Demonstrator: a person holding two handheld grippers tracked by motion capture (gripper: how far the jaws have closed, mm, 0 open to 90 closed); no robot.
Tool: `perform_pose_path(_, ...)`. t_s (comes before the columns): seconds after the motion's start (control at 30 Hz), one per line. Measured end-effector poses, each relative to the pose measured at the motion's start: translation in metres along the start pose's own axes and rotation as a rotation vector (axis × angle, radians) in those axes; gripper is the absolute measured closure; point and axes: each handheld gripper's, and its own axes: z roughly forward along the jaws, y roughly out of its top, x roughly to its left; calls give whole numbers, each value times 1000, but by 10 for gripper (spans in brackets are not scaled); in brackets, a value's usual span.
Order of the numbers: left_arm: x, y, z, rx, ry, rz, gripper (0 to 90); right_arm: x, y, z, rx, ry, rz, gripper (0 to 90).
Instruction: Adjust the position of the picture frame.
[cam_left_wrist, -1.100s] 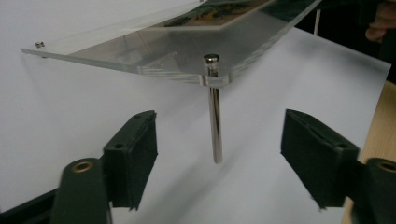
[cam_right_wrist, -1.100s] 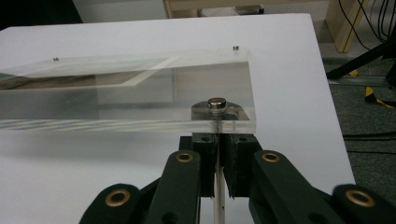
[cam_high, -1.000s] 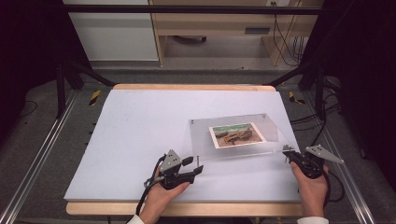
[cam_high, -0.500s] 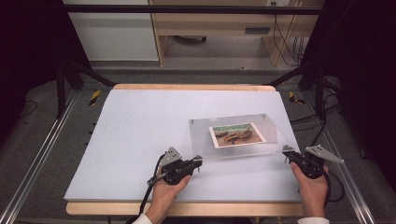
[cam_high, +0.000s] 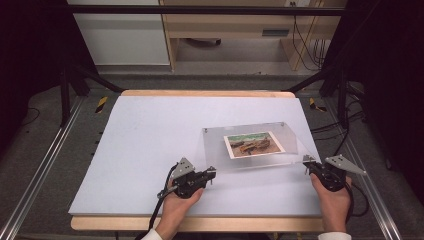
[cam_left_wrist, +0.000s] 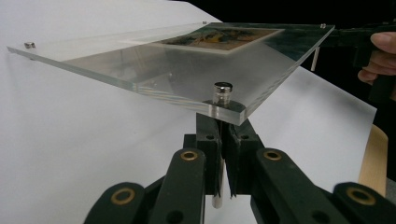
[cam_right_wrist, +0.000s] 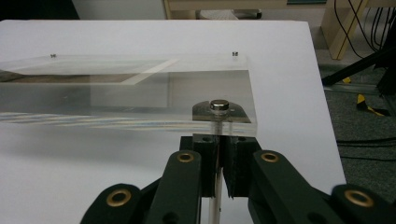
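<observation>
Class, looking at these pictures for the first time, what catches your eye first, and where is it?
A clear acrylic photo frame holding a small landscape picture sits right of centre over the white table. At its near corners, the left claw and right claw are each shut on a slim metal corner leg.
</observation>
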Motion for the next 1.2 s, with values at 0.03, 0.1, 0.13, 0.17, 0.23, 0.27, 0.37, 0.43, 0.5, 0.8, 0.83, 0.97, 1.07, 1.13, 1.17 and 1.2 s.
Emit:
perform_pose_path(0.03, 0, 0, 0, 0, 0, 0, 841, 0, 0, 0, 0, 0, 0, 849)
perform_pose_path(0.1, 0, 0, 1, -3, -7, -8, 830, -1, 0, 0, 7, 7, 4, 850)
perform_pose_path(0.13, 1, 0, 1, -5, -10, -14, 814, -1, -1, 0, 8, 5, 0, 850)
perform_pose_path(0.17, 1, 0, 1, -5, -10, -14, 800, -1, -1, 0, 8, 5, 0, 850)
perform_pose_path(0.23, 1, 1, 2, -11, 3, -13, 755, -1, -1, 0, 19, 3, -2, 850)
perform_pose_path(0.27, 1, 1, 2, -11, 3, -13, 732, -1, -1, 0, 19, 4, -2, 850)
perform_pose_path(0.37, 0, 1, 2, -37, -7, -24, 767, -1, -1, 0, 20, 9, -4, 851)
perform_pose_path(0.43, -2, 2, 2, -41, -4, -20, 811, -2, -1, 0, 20, 11, -4, 851)
perform_pose_path(0.5, -3, 2, 2, -46, 1, -20, 831, -2, -2, 1, 16, 12, -4, 851)
perform_pose_path(0.8, 1, 3, 1, -22, 3, -8, 843, -1, -2, 2, 7, 24, 7, 804)
perform_pose_path(0.83, 1, 4, 1, -19, 6, 0, 843, 0, -2, 2, 8, 18, 7, 803)
perform_pose_path(0.97, 1, 9, -3, -13, 17, 24, 844, 1, 1, 0, 1, 19, 12, 850)
perform_pose_path(1.07, 5, 16, -10, -30, 25, 29, 843, 8, 6, -4, -16, 22, 11, 852)
perform_pose_path(1.13, 9, 20, -15, -40, 29, 29, 842, 14, 9, -5, -27, 21, 15, 852)
perform_pose_path(1.17, 11, 21, -18, -47, 33, 26, 841, 18, 11, -5, -29, 16, 10, 852)
perform_pose_path(1.2, 13, 23, -22, -54, 35, 23, 840, 22, 13, -5, -28, 11, -1, 853)
